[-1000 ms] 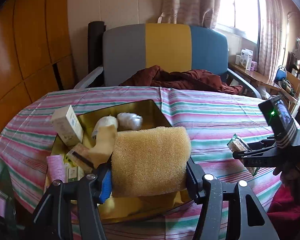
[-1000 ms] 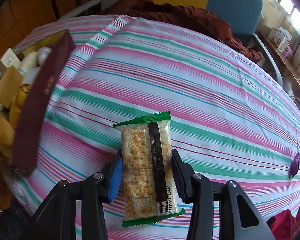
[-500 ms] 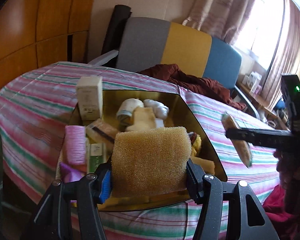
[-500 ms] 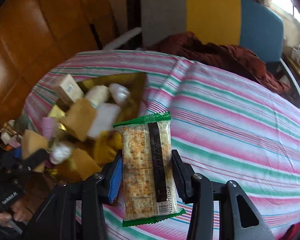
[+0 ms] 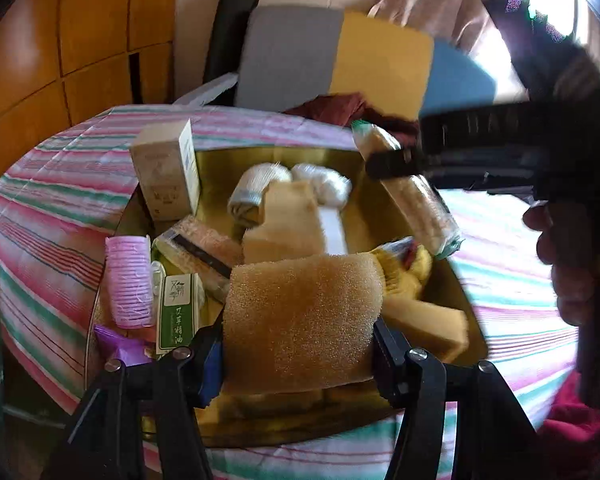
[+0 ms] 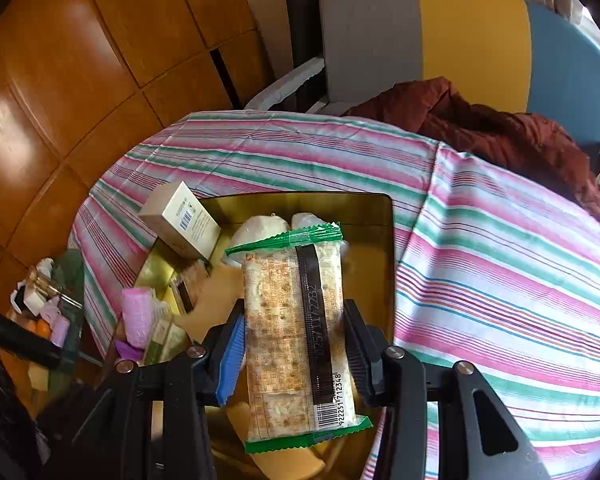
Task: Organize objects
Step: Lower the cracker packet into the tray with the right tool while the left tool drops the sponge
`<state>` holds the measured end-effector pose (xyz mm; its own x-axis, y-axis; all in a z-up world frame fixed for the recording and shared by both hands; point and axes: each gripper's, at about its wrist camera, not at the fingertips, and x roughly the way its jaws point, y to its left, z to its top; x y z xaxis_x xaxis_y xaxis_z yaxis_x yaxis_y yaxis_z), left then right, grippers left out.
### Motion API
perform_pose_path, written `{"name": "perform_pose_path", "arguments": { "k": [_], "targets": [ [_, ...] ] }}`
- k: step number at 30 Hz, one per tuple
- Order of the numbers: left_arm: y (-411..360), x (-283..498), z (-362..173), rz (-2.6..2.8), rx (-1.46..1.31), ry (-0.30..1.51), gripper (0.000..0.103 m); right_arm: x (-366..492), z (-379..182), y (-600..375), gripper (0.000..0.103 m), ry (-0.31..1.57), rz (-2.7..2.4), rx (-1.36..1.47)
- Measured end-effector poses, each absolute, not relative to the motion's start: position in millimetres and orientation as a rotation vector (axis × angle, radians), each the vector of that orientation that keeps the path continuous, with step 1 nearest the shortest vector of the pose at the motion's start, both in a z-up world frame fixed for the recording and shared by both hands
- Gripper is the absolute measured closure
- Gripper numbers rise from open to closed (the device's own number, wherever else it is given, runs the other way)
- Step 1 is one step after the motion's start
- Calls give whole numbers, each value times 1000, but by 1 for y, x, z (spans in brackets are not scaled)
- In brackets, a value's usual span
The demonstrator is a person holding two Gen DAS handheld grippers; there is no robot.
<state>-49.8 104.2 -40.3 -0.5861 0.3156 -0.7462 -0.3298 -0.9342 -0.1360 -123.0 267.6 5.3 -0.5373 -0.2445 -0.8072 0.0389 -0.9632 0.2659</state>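
My left gripper (image 5: 300, 344) is shut on a yellow sponge (image 5: 300, 312), held over the near end of the gold tray (image 5: 324, 160). My right gripper (image 6: 294, 350) is shut on a green-edged cracker packet (image 6: 296, 332) and hangs above the same gold tray (image 6: 382, 248). In the left wrist view the right gripper (image 5: 388, 164) reaches in from the right with the cracker packet (image 5: 416, 204) over the tray's far right side. The tray holds several things: a cream box (image 5: 168, 172), a pink roller (image 5: 130, 280), white rolls (image 5: 322, 184), sponges and another cracker packet (image 5: 202, 248).
The tray rests on a round table with a striped cloth (image 6: 500, 264). Behind it stands a grey, yellow and blue chair (image 6: 460, 40) with a dark red garment (image 6: 500, 128) on it. A low shelf with small items (image 6: 48, 308) is at the left. A hand (image 5: 572, 256) holds the right gripper.
The right gripper has carried the cracker packet from the open tablecloth leftwards to above the tray. The left gripper with the sponge has moved closer over the tray's near end.
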Motion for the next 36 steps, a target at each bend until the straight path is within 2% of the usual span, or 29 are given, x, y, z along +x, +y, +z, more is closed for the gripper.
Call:
{"name": "perform_pose_path", "arguments": {
  "k": [5, 13, 15, 23, 36],
  "targets": [
    [114, -54, -44, 2551, -1159, 95, 39, -136, -7, 270, 54, -386, -2591, 1452],
    [117, -49, -39, 2579, -1118, 143, 36, -122, -14, 271, 54, -367, -2612, 1465],
    [118, -48, -39, 2585, -1115, 152, 30, -118, -14, 273, 53, -370, -2622, 1463],
    [115, -39, -30, 2615, -1075, 149, 21, -100, -10, 275, 51, -349, -2676, 1440],
    [111, -33, -25, 2637, -1056, 152, 20, -79, -15, 281, 48, -384, -2715, 1449]
  ]
}}
